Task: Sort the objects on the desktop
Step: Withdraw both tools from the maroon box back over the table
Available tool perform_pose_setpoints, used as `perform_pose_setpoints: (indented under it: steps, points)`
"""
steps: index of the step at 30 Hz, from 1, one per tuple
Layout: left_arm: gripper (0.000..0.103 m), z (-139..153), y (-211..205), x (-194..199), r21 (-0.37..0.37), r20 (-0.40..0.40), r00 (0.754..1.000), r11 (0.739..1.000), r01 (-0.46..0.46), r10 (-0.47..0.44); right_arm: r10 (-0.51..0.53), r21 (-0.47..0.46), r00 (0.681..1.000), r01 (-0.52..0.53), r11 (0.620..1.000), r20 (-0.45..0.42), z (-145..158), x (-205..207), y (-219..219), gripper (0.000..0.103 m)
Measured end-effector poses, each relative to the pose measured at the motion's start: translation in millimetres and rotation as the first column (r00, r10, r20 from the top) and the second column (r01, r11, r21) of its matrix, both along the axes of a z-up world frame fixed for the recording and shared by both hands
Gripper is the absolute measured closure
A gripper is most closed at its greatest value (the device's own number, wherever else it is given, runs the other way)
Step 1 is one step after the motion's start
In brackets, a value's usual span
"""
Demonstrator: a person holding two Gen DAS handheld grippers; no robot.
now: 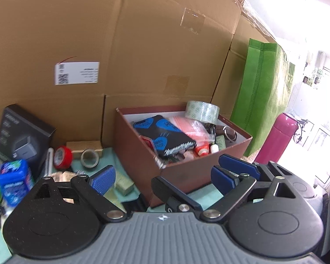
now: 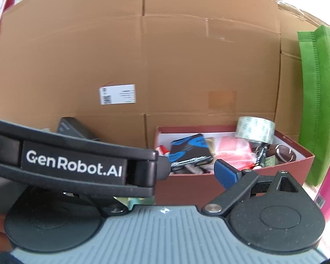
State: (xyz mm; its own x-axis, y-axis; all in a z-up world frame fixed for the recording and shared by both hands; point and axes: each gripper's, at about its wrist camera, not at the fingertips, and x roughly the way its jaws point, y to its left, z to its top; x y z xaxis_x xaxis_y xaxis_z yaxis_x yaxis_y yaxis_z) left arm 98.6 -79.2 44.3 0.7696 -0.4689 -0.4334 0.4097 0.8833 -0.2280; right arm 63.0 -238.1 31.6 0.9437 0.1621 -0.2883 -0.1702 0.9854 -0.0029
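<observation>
A dark red box (image 1: 182, 171) holds sorted items: a black case with blue shapes (image 1: 165, 136), a pink plastic bag (image 1: 191, 127) and small bottles. A roll of clear tape (image 1: 202, 111) rests on its back rim. My left gripper (image 1: 162, 176) is open and empty, just in front of the box. Loose items lie left of it: a red tape roll (image 1: 62, 156), a grey tape roll (image 1: 89, 158), a blue packet (image 1: 15, 180). In the right wrist view the box (image 2: 275, 171) is ahead. My right gripper's right finger (image 2: 225, 173) shows; the left gripper's body (image 2: 77, 165) hides the left finger.
Large cardboard cartons (image 1: 143, 44) wall off the back. A green fabric bag (image 1: 266, 92) and a pink flask (image 1: 277, 138) stand right of the box. A black product box (image 1: 22, 138) leans at the far left. A teal mat (image 1: 118, 165) covers the desk.
</observation>
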Motion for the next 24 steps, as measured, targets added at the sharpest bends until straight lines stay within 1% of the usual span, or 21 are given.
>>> perform_pose_setpoints:
  steps: [3, 12, 17, 24]
  points:
    - [0.007, -3, 11, -15, -0.007, 0.002, 1.000, 1.000, -0.016, 0.016, 0.026, 0.006, 1.000, -0.026, 1.000, -0.006, -1, -11, 9, 0.008]
    - [0.007, -14, 45, -51, -0.022, -0.013, 0.997, 0.997, -0.077, 0.076, 0.110, -0.013, 0.993, -0.111, 0.994, -0.033, -8, -37, 46, 0.008]
    - [0.007, -22, 65, -65, -0.036, -0.036, 0.993, 0.993, -0.114, 0.113, 0.156, -0.027, 0.986, -0.157, 0.987, -0.056, -13, -48, 67, 0.008]
    - [0.007, -32, 87, -78, -0.052, -0.067, 0.985, 0.986, -0.161, 0.157, 0.200, -0.044, 0.976, -0.204, 0.978, -0.089, -21, -53, 92, 0.008]
